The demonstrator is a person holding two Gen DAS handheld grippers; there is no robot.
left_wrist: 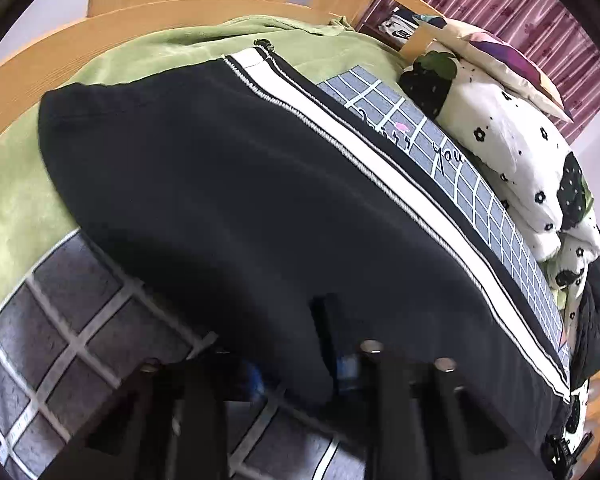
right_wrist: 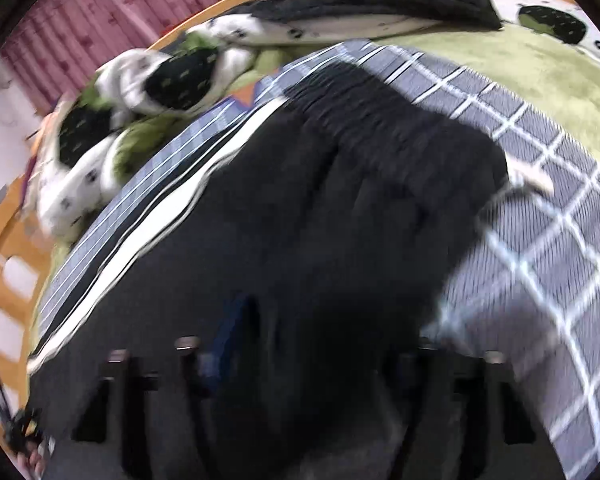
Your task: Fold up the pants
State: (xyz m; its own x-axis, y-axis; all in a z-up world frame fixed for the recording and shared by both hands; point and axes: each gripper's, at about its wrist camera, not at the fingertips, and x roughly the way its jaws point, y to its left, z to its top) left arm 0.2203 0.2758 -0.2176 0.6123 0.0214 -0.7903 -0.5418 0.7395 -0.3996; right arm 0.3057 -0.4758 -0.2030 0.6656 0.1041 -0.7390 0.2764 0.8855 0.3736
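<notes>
Left wrist view: the left gripper (left_wrist: 296, 364) has its fingers (left_wrist: 326, 332) drawn together on a near fold of the black pants (left_wrist: 220, 184). The pants lie spread over a grey checked blanket (left_wrist: 56, 320) on the bed, white side stripe (left_wrist: 380, 168) to the right, green sheet (left_wrist: 20, 184) to the left. Right wrist view, blurred: the right gripper (right_wrist: 324, 344) is low over the dark cloth (right_wrist: 340, 184); whether its fingers grip it cannot be told. A floral quilt (left_wrist: 512, 148) lies far right.
</notes>
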